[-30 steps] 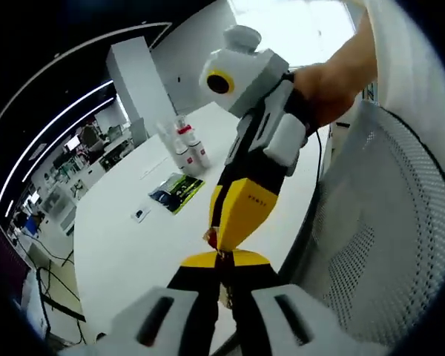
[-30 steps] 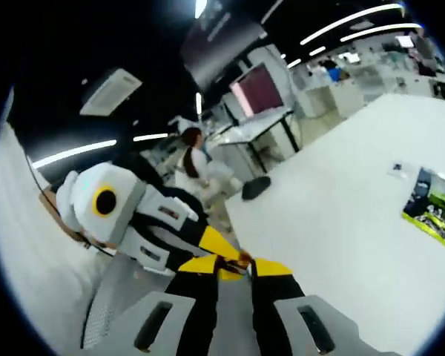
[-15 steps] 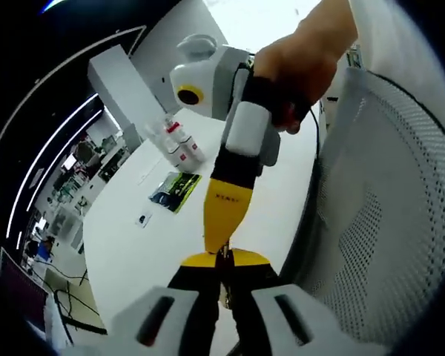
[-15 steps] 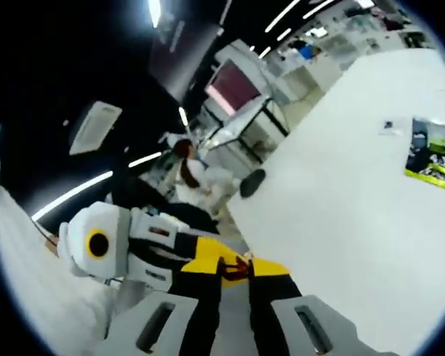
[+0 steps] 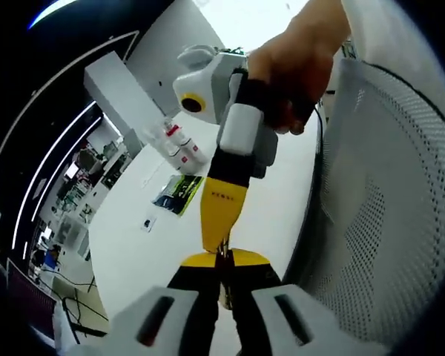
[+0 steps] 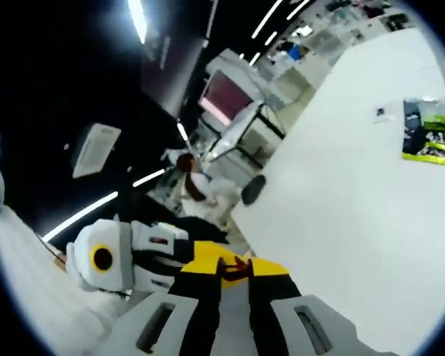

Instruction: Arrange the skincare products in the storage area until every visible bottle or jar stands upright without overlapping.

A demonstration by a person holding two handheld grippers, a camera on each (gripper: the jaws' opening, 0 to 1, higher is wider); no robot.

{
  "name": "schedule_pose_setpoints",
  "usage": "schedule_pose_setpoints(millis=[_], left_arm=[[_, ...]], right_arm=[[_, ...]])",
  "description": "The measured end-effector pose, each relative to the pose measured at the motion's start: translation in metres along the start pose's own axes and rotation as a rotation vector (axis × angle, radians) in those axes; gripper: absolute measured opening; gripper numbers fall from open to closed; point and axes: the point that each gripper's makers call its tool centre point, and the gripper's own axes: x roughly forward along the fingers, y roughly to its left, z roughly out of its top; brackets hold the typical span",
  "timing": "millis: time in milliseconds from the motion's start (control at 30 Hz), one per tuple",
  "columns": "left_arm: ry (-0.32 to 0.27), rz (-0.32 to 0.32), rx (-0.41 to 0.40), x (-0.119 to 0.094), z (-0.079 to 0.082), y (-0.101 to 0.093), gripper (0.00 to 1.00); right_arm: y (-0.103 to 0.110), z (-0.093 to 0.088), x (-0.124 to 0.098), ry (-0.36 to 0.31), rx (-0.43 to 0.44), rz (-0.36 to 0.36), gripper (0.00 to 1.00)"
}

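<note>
A: Left gripper view first. Own left gripper [image 5: 224, 261] at bottom centre, yellow tips pressed together, nothing between them. Right gripper [image 5: 221, 233] coming in from above, held in a hand [image 5: 291, 78] at upper centre, its jaws also closed and empty, tips meeting the left one's.

B: And the skincare bottles [image 5: 179, 146]?

A: Upper left of centre, a small upright cluster on the white table [image 5: 133, 245], red caps, pale bodies. Well apart from both claws. Dark-and-green leaflet [image 5: 176, 193] flat just below them, a small card [image 5: 146, 223] further down-left. Mesh chair back [image 5: 386, 215] along the right side.

B: Right gripper view?

A: Right gripper [image 6: 233, 268] at bottom centre, shut on nothing. Left gripper [image 6: 200, 259] entering from lower left, touching tip to tip. Table [image 6: 341, 222] across the right, leaflet [image 6: 429, 137] at far right edge.

B: Handling guess?

A: Probably light plastic, stiff, smooth and likely slippery, easy to topple. Best taken around the mid-body, below the cap, squeezing gently.
</note>
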Motion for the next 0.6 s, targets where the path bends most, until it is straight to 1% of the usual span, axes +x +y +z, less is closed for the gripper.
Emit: schedule_pose_setpoints(millis=[133, 267, 333, 600], left_arm=[[0.004, 0.0, 0.006, 0.0005, -0.0008, 0.0002, 0.0], [0.002, 0.004, 0.014, 0.0003, -0.0006, 0.0011, 0.0], [0.001, 0.004, 0.013, 0.0006, -0.0002, 0.0012, 0.0], [-0.002, 0.007, 0.038, 0.0006, 0.0009, 0.0014, 0.0]], right_arm=[[-0.001, -0.0008, 0.0001, -0.02, 0.024, 0.013, 0.12], [-0.002, 0.0009, -0.0003, -0.05, 0.069, 0.029, 0.12], [-0.0017, 0.0012, -0.0008, -0.064, 0.106, 0.039, 0.12], [-0.003, 0.002, -0.0016, -0.074, 0.15, 0.049, 0.12]])
